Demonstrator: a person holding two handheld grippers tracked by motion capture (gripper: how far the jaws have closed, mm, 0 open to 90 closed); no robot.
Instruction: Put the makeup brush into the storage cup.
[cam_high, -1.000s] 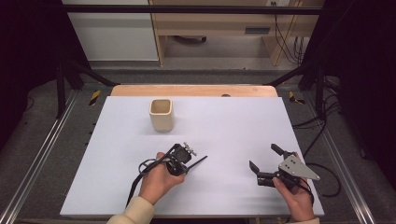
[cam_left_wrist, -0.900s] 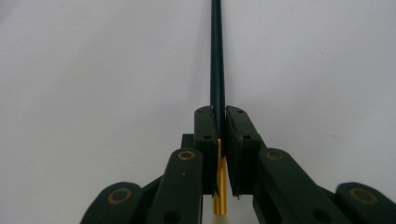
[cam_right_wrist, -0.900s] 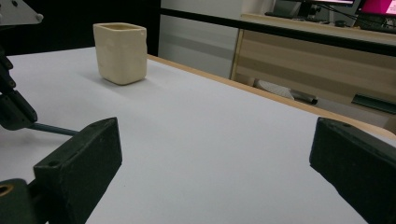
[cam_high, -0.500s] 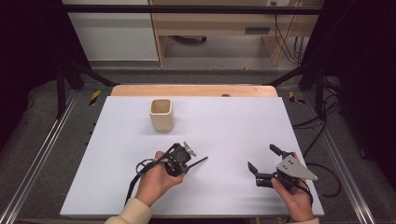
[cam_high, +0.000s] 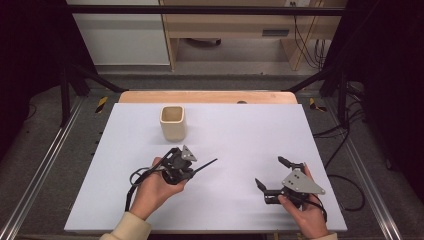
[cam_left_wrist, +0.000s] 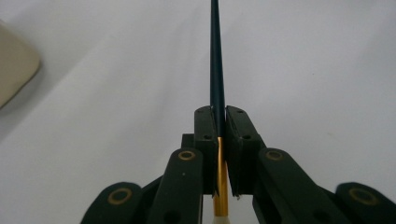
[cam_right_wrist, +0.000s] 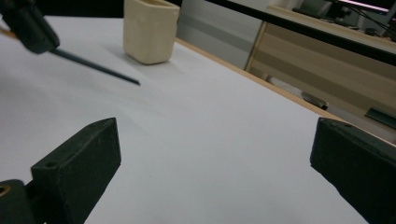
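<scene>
No readable text, labels, brands, numbers or signs on anything in view.

High view overhead, facing forward-down; gripper views low, close; all share cup (cam_high: 173, 122).

The bench (cam_high: 240, 130) carries a smooth, matt white sheet over a pale wood top with a bare far edge. The cup (cam_high: 173, 122) looks like cream glazed ceramic with a soft sheen. The brush (cam_left_wrist: 216, 70) has a glossy dark handle and a shiny brass-coloured metal ferrule. The left tongs (cam_left_wrist: 218, 140) are matt black plastic with brass-coloured rivets.
</scene>
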